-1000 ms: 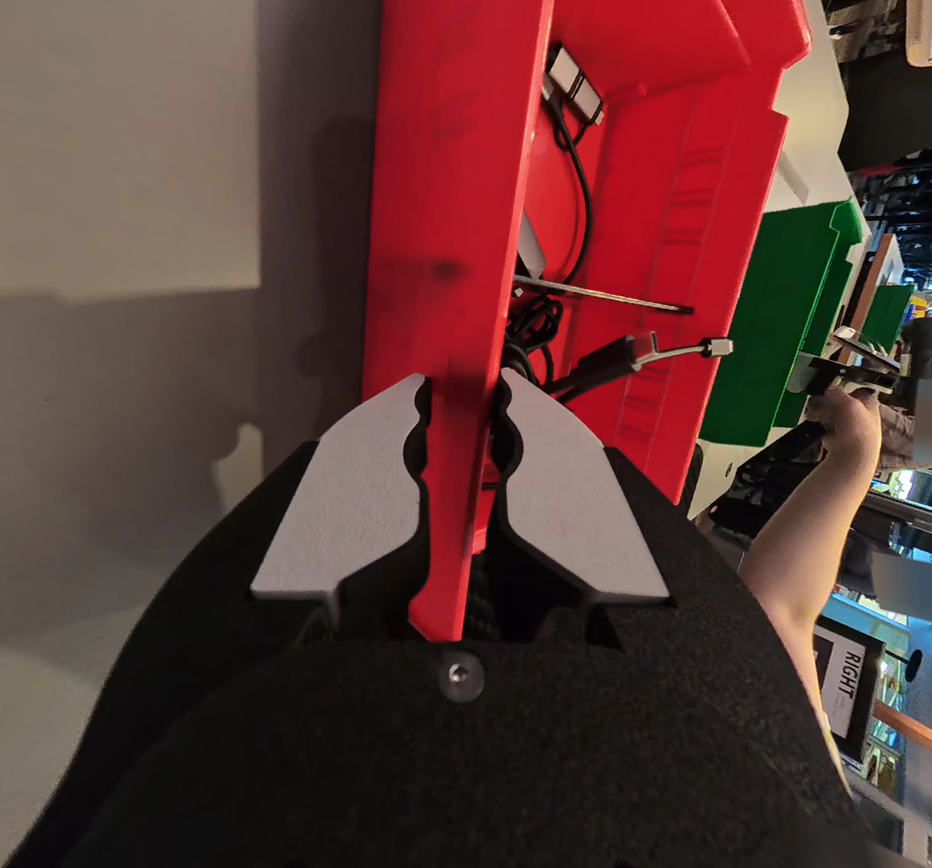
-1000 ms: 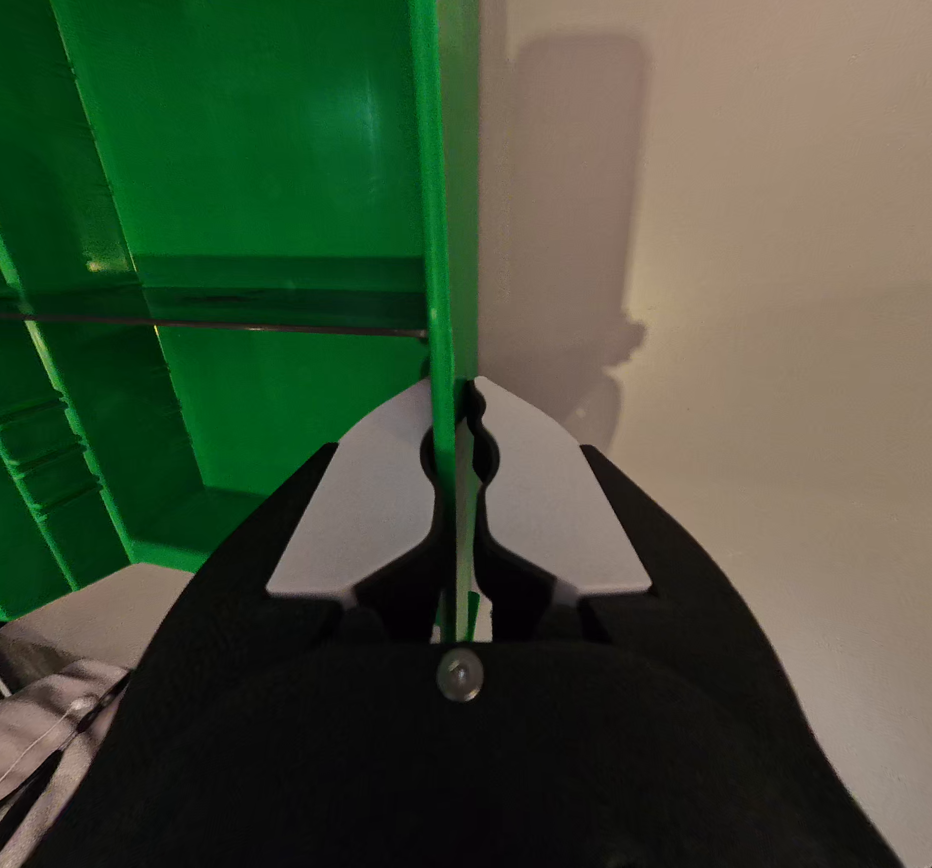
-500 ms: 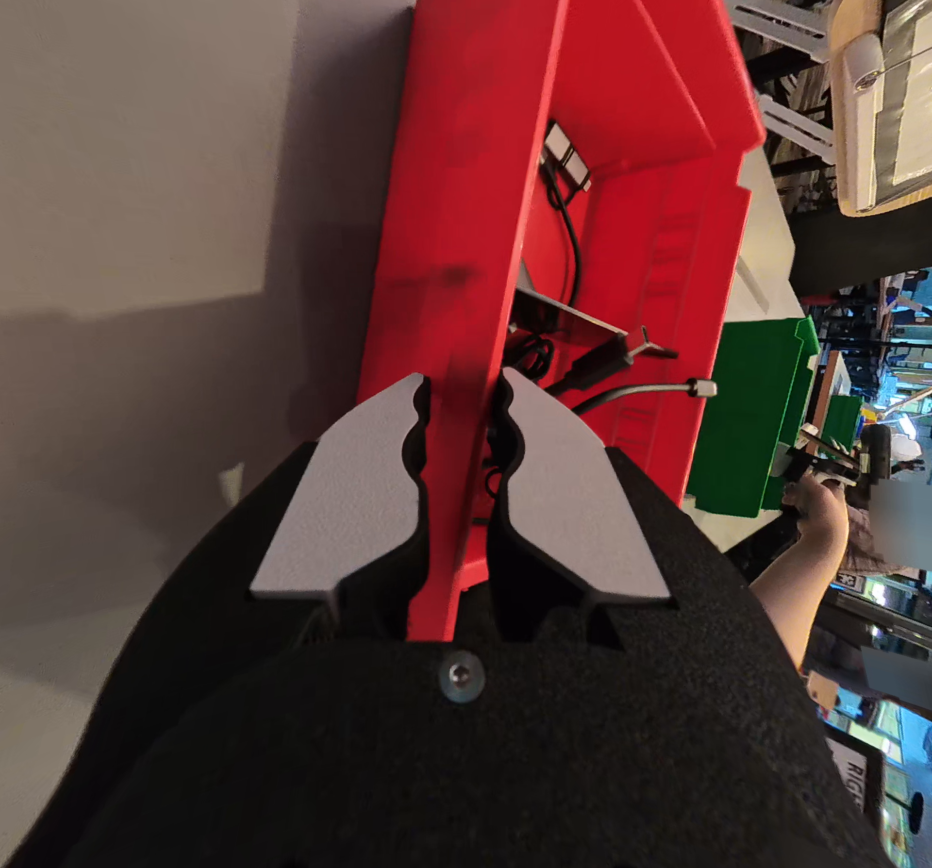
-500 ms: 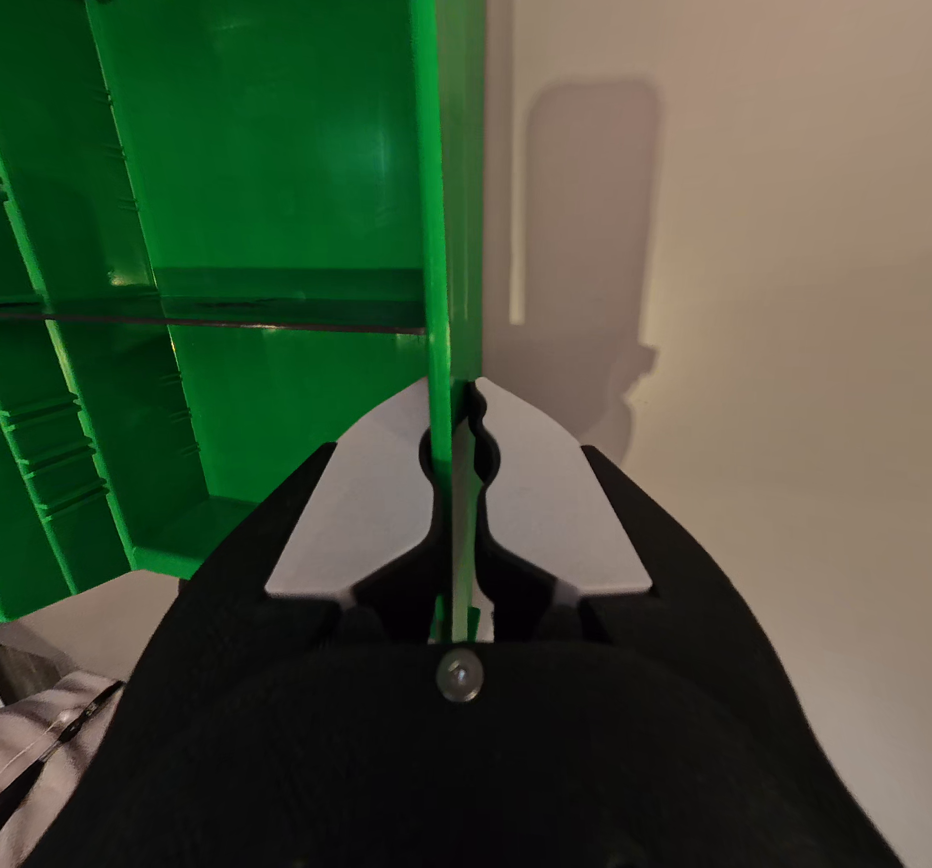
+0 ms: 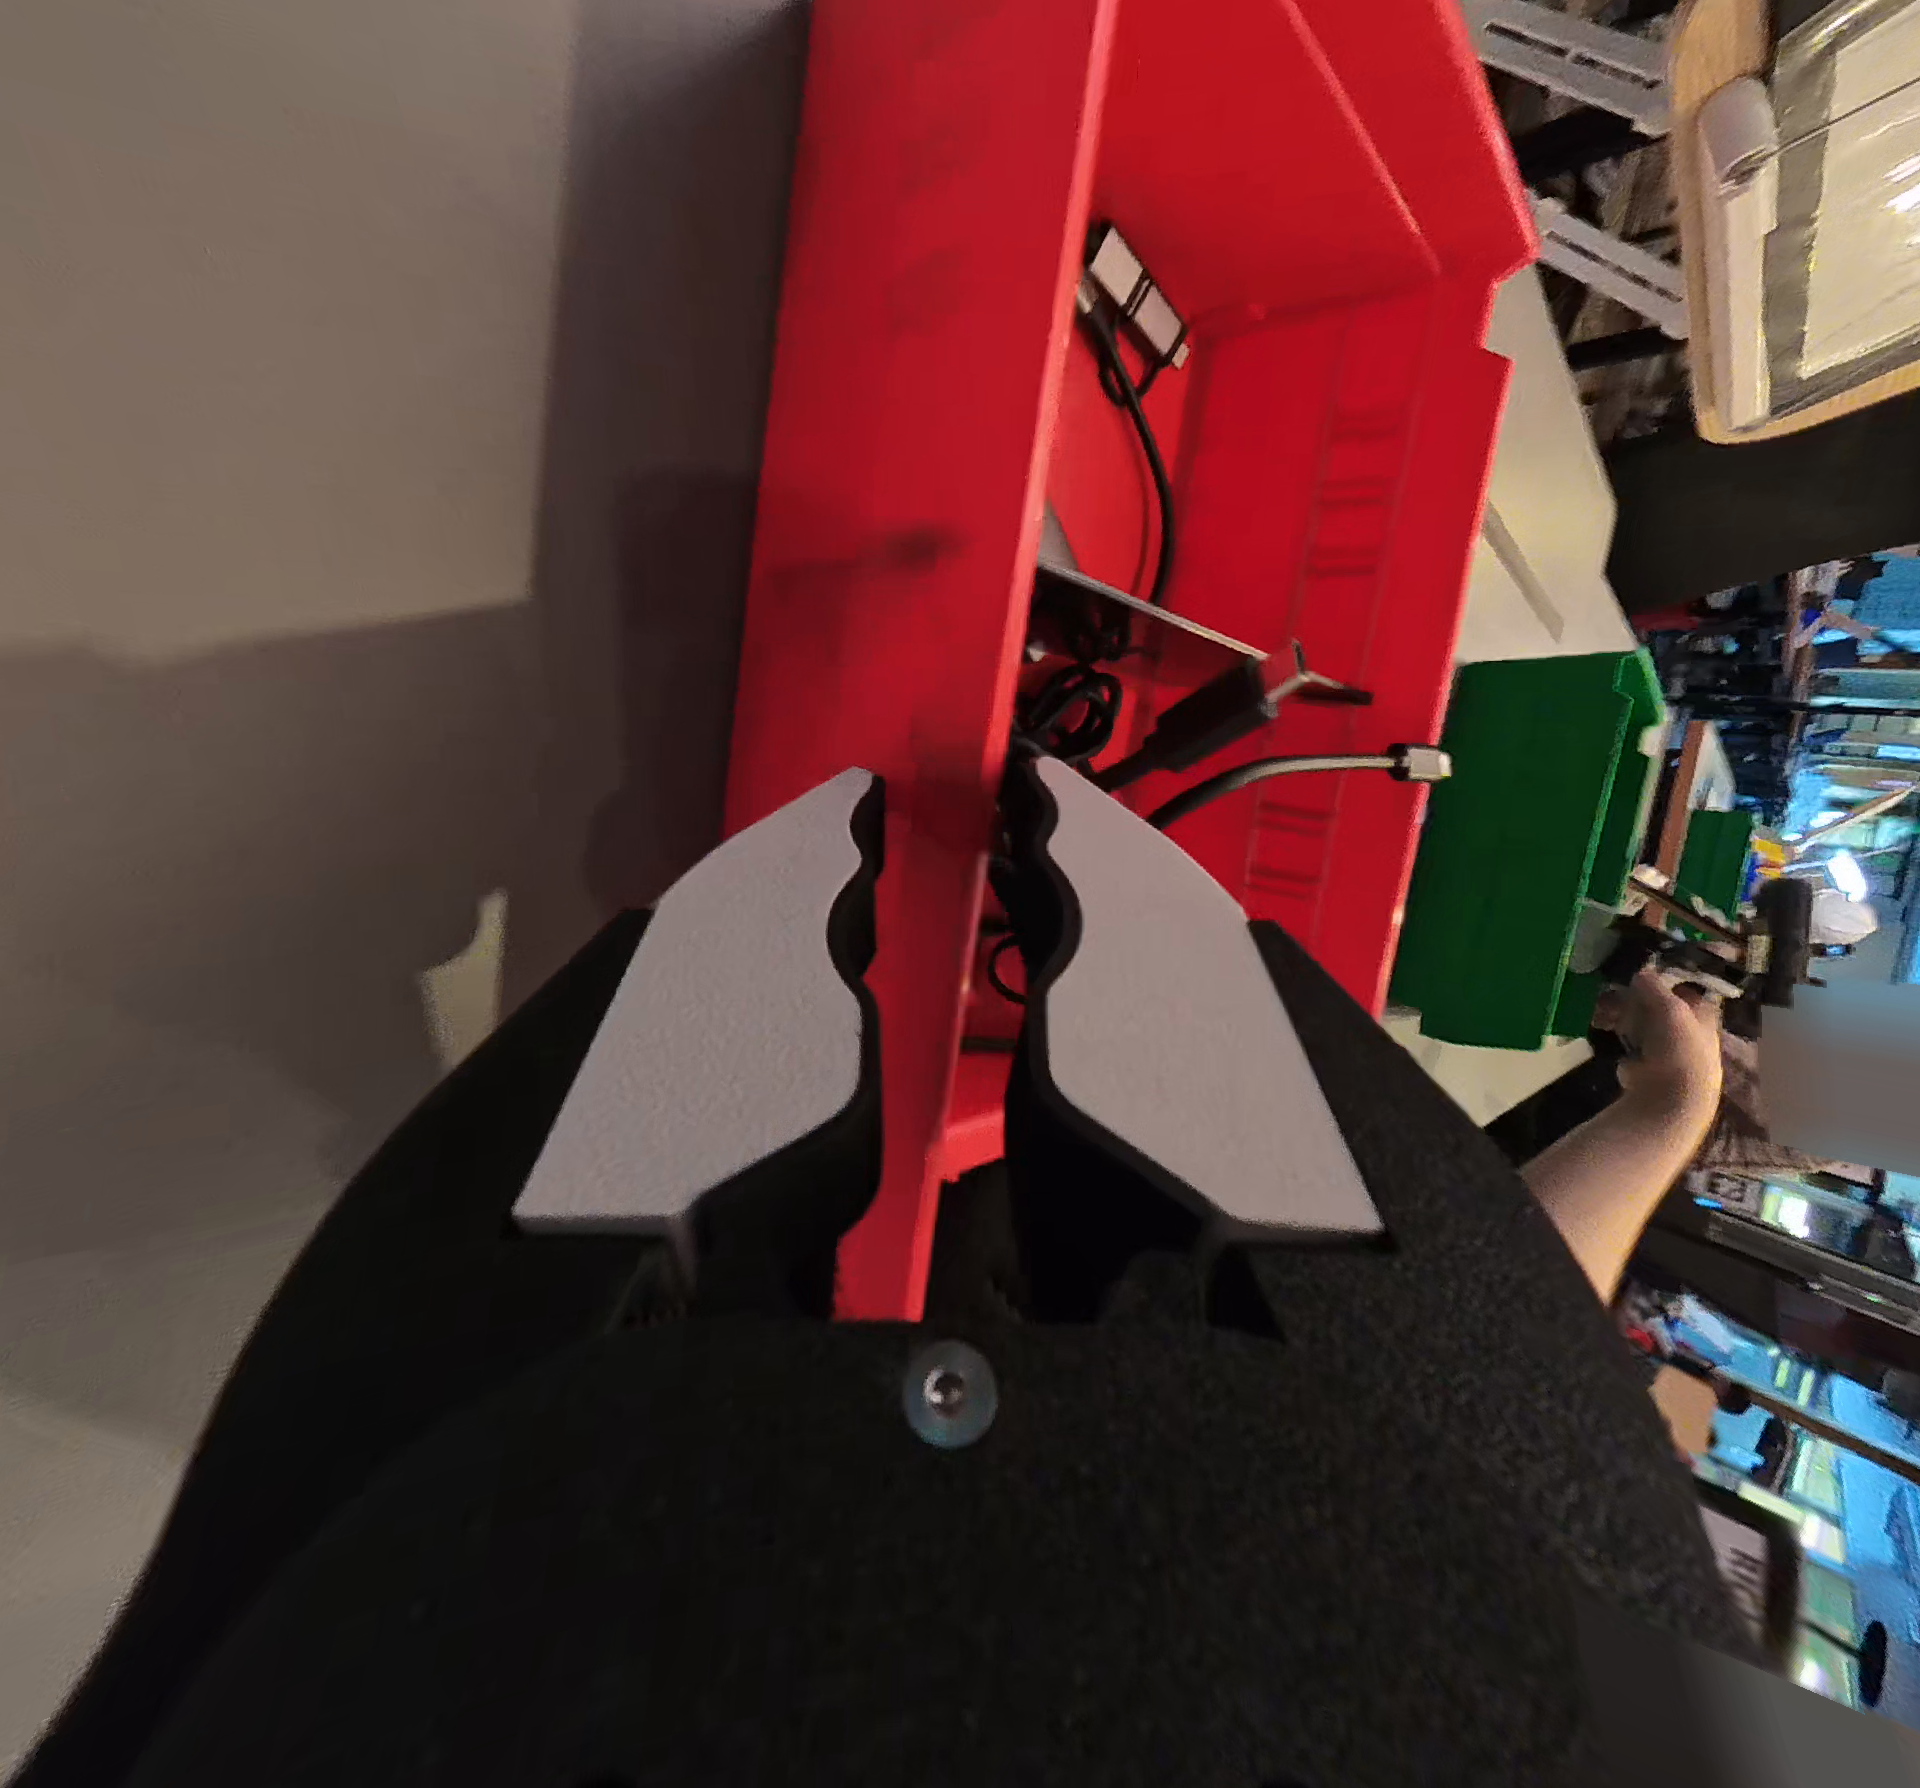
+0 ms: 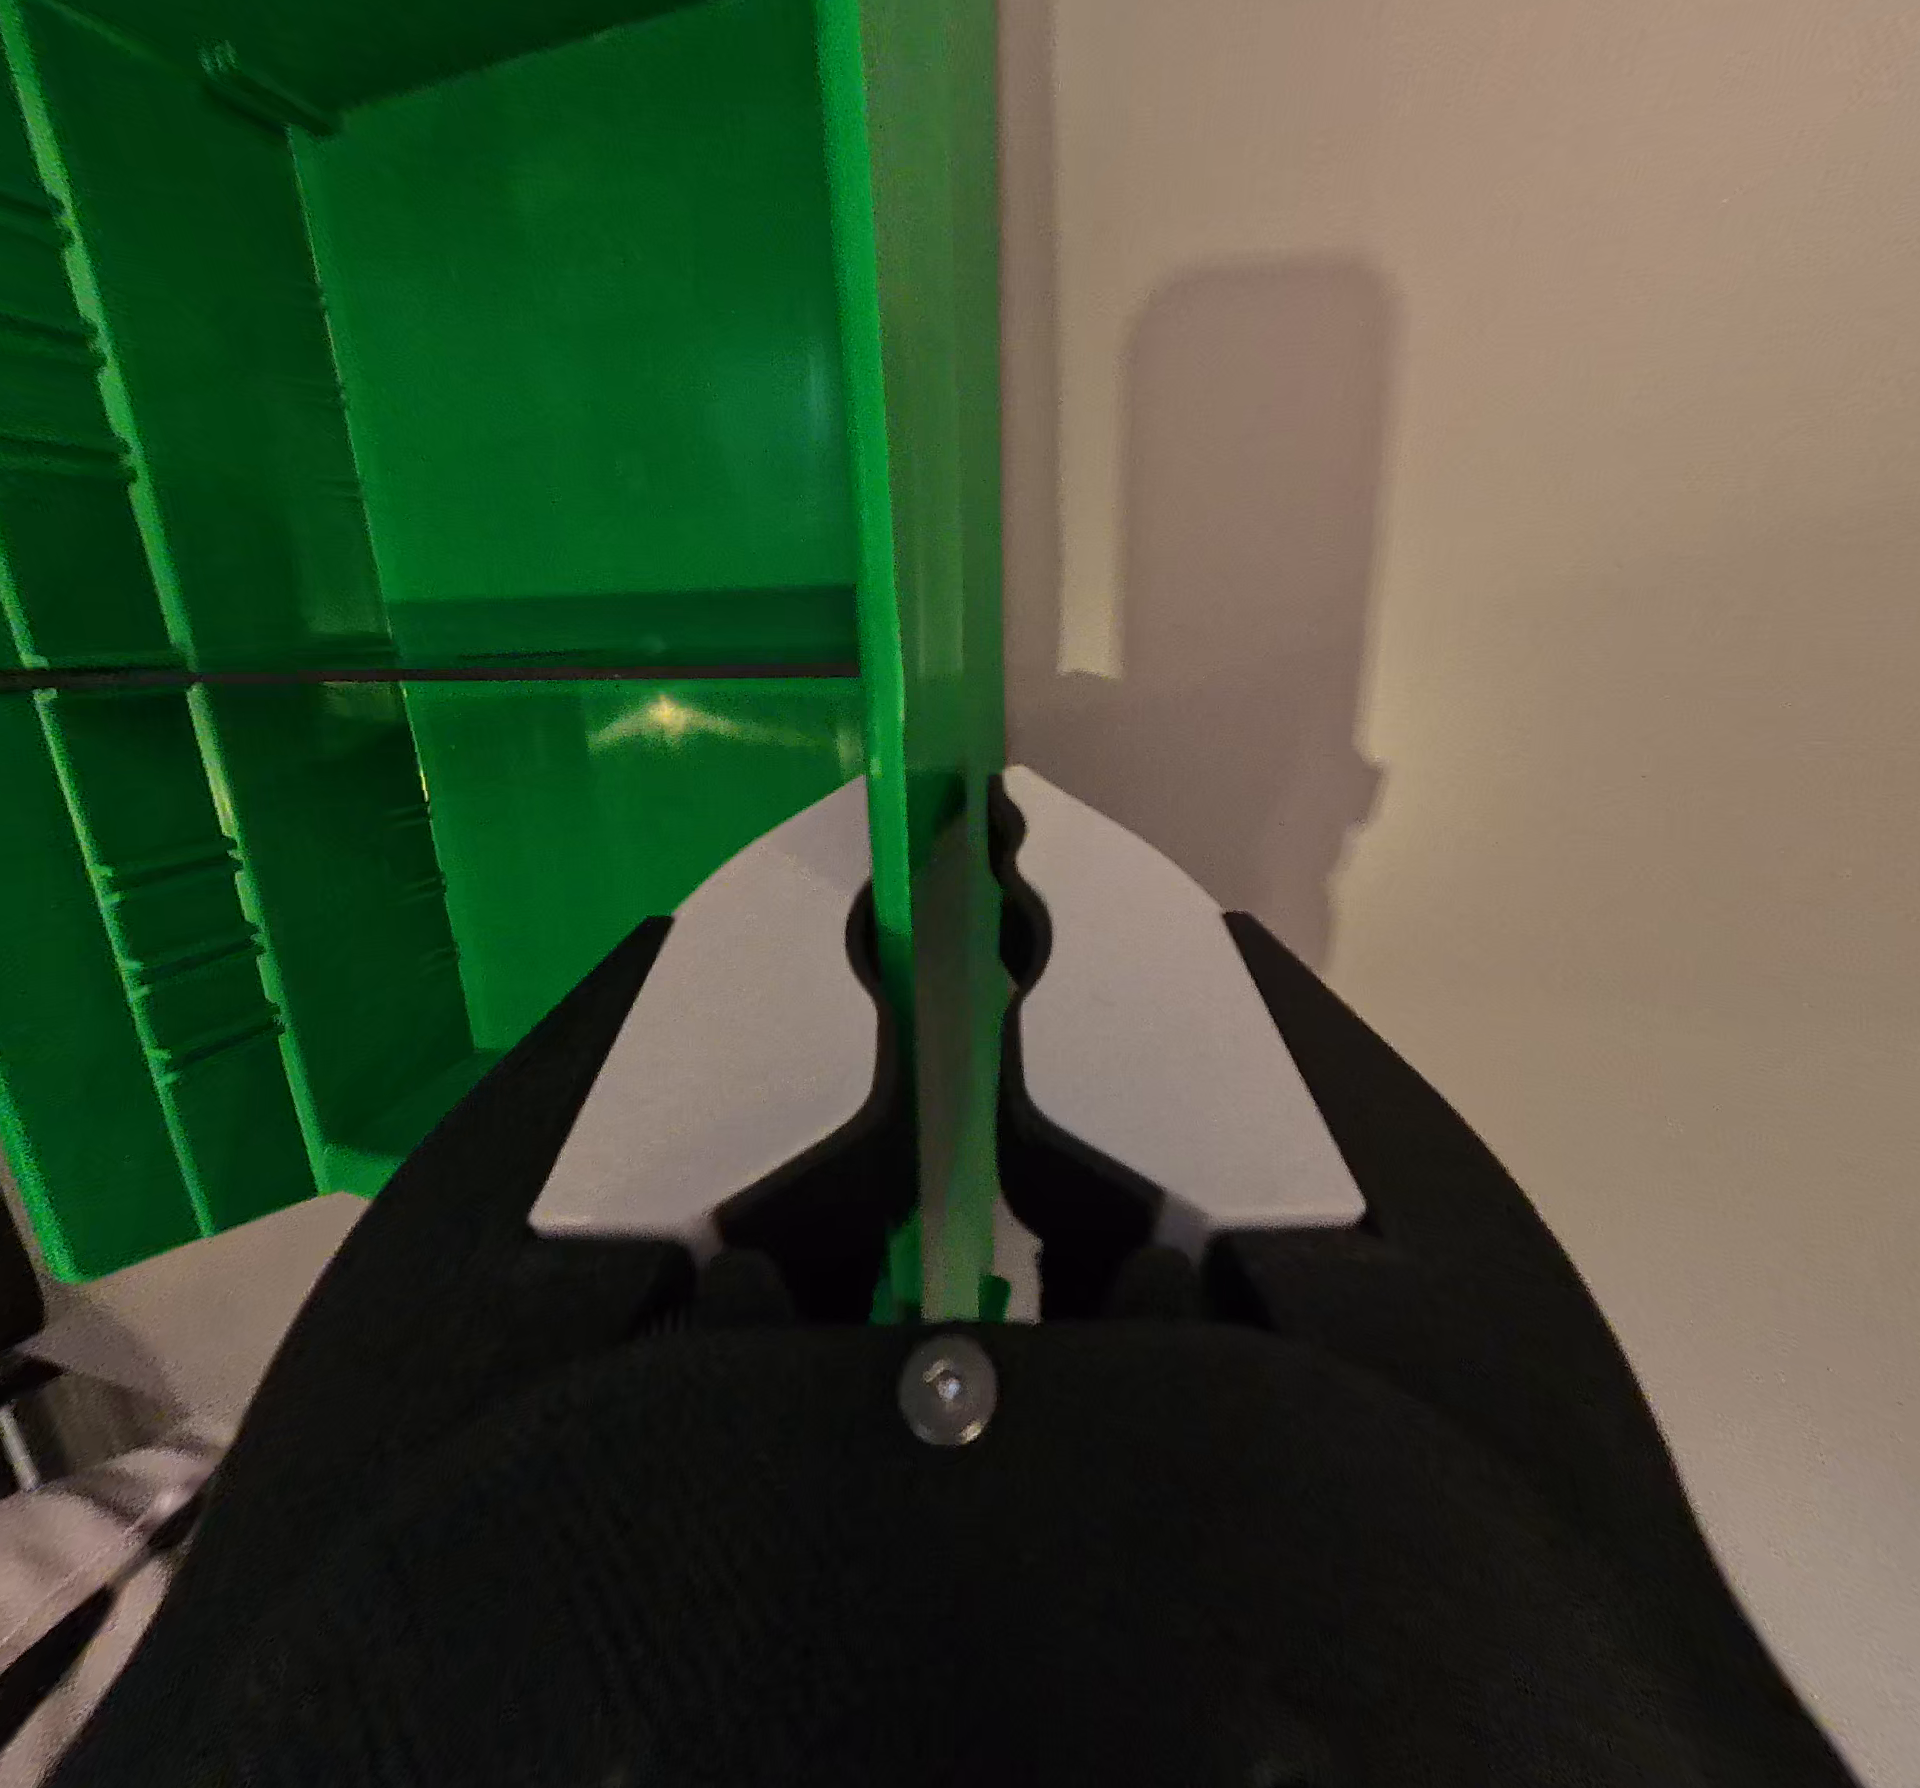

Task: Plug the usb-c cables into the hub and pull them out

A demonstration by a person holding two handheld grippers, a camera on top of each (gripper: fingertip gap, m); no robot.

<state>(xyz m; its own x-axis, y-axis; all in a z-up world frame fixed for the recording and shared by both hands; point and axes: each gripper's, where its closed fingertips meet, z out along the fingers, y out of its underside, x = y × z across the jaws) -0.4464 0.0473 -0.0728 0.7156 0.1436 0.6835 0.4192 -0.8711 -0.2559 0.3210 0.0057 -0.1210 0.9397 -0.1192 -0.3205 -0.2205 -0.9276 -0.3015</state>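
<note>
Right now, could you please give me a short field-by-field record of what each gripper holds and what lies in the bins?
left gripper: shut on the side wall of the red bin
right gripper: shut on the side wall of the green bin
red bin contents: black usb-c cables, one silver-tipped end sticking out past the rim; a small grey hub at the far end
green bin contents: nothing visible in the compartments shown
cables plugged in: cannot tell

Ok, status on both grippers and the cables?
Left gripper shut on red bin wall. Right gripper shut on green bin wall. Cables loose inside red bin, untouched.
</note>
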